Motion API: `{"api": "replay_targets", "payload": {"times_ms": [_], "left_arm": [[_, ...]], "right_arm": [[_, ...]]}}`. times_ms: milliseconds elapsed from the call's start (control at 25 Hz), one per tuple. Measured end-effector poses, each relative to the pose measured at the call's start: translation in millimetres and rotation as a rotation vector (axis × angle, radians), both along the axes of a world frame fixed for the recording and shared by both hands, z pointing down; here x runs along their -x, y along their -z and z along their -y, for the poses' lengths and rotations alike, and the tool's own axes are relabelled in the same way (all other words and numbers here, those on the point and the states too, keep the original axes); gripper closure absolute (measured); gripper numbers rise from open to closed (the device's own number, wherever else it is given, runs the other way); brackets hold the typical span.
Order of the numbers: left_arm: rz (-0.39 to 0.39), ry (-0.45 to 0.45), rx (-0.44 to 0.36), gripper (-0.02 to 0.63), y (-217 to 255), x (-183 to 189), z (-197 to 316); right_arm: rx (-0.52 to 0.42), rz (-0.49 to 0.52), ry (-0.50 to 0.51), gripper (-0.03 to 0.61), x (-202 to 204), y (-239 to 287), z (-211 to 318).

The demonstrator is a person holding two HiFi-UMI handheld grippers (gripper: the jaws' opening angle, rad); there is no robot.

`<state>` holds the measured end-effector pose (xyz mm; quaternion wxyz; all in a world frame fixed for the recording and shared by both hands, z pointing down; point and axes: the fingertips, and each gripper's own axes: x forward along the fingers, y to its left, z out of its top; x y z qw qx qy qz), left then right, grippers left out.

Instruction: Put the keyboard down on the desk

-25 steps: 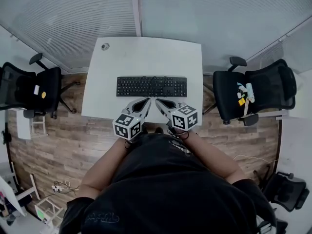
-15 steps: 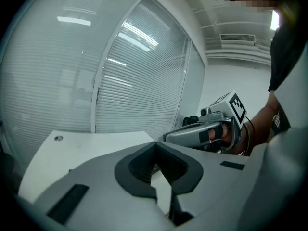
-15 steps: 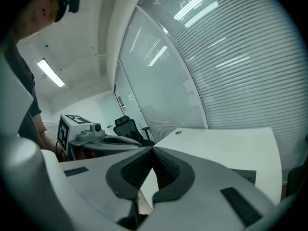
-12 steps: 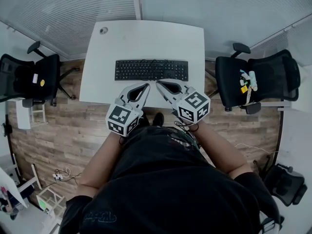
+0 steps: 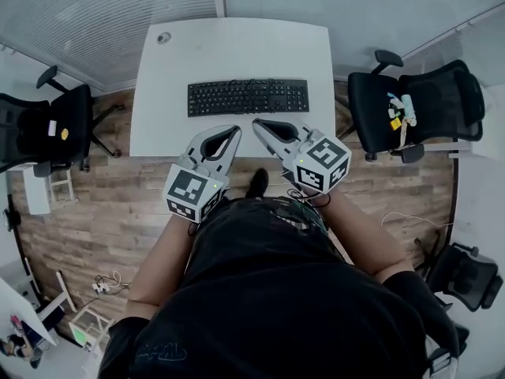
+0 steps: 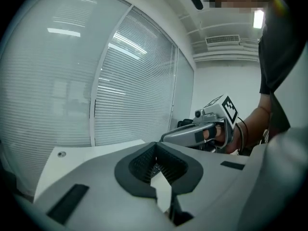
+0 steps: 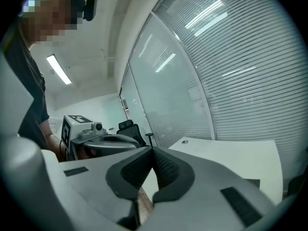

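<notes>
Keyboard [image 5: 248, 97] is lying flat on the white desk [image 5: 237, 46], roughly in the middle, with nothing touching it. My left gripper [image 5: 235, 129] and right gripper [image 5: 257, 122] hover side by side above the desk's near edge, clear of the keys. Both are clenched tip to tip, nothing between the jaws.

Keyboard [image 5: 248, 97]: black, lay flat on the table, long side parallel to the near edge, held by nothing.
Table [image 5: 237, 50]: white, with a small round grommet [image 5: 163, 37] near its far left corner.
Left hand-held gripper [image 5: 235, 129]: over the table's near edge, tips together, apart from the keyboard.
Right hand-held gripper [image 5: 257, 122]: just beside the left one, tips together, also short of the keyboard.
Chairs: black office chair [image 5: 47, 129] left of the table, another [image 5: 410, 113] to the right.
Floor [image 5: 102, 204]: wood planks.
</notes>
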<state>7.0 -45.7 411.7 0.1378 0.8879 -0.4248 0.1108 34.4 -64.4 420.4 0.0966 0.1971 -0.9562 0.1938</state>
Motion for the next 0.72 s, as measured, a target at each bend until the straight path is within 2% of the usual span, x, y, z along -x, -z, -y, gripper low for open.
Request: {"api": "replay_targets", "payload": {"times_ms": [280,720], "left_arm": [[-0.049,-0.005,0.009,0.598,5.0,32.0,-31.6],[-0.089,-0.023,-0.019,0.597,20.8,85.5,-92.0]], "right_arm": [[-0.001,0.001,-0.034,0.555,24.1,7.8,-28.6],[-0.031,0.01,-0.093,0.555,58.7,23.9,-87.5]]}}
